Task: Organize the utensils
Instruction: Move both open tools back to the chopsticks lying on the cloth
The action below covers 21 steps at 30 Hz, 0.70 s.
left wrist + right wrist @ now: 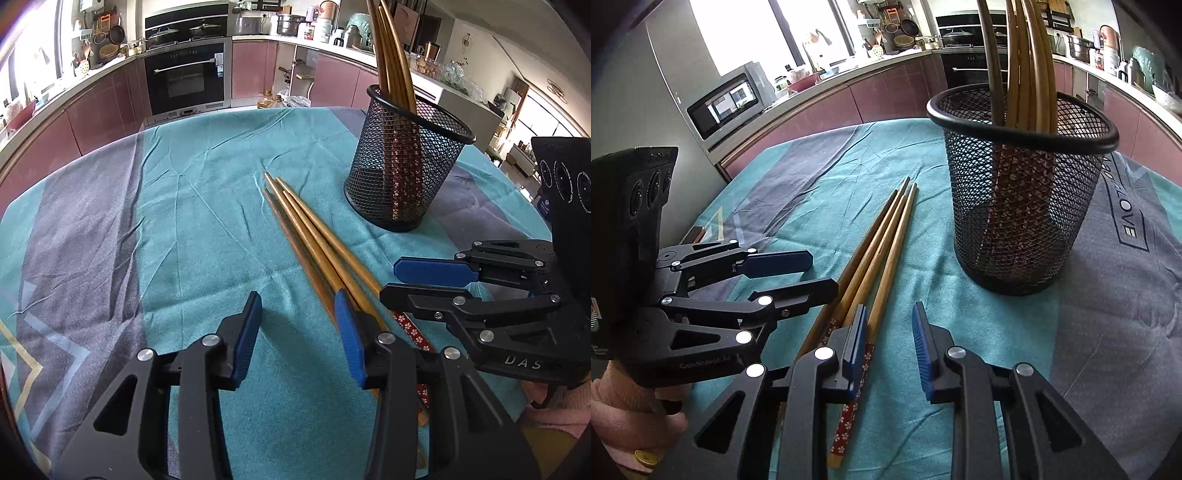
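Observation:
Several wooden chopsticks (314, 240) with red floral handles lie together on the teal cloth; they also show in the right wrist view (882, 240). A black mesh holder (406, 162) stands behind them with several chopsticks upright in it; it shows in the right wrist view too (1023, 192). My left gripper (299, 332) is open and empty, its right finger beside the loose chopsticks. My right gripper (890, 350) is open and empty, its left finger over the chopstick handles. Each gripper shows in the other's view, the right (410, 284) and the left (820, 273).
The table is covered by a teal and grey cloth (166, 221). Kitchen cabinets and an oven (184, 77) stand behind the table. A microwave (727, 103) sits on a counter at the left.

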### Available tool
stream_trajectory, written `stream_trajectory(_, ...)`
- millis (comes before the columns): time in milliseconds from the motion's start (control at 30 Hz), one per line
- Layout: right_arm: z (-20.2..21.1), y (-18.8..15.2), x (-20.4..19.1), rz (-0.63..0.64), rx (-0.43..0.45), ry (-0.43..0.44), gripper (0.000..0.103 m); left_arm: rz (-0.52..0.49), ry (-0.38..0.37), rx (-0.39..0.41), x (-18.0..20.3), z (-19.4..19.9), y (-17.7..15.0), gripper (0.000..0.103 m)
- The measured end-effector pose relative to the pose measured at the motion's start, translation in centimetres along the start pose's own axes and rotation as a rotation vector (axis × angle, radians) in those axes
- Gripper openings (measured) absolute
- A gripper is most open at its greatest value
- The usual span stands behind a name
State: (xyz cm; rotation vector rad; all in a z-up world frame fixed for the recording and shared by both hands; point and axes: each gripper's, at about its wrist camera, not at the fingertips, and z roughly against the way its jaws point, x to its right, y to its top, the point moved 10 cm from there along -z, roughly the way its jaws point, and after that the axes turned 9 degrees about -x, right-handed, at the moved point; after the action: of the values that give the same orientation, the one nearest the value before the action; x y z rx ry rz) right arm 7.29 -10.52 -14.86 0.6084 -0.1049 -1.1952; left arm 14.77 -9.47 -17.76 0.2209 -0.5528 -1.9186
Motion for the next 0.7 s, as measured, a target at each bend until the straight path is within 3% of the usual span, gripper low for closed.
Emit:
stream_trajectory(300,-0.7,1.1,0.2,0.014,-0.004,-0.038,0.022,-0.001,0.002,-0.014,0.2,-0.9,0.9,0.040)
stream_trajectory(700,-1.6,2.8,0.7,0.014,0.000,-0.056,0.018,-0.014,-0.012,-0.034,0.3,-1.6,1.5,0.021)
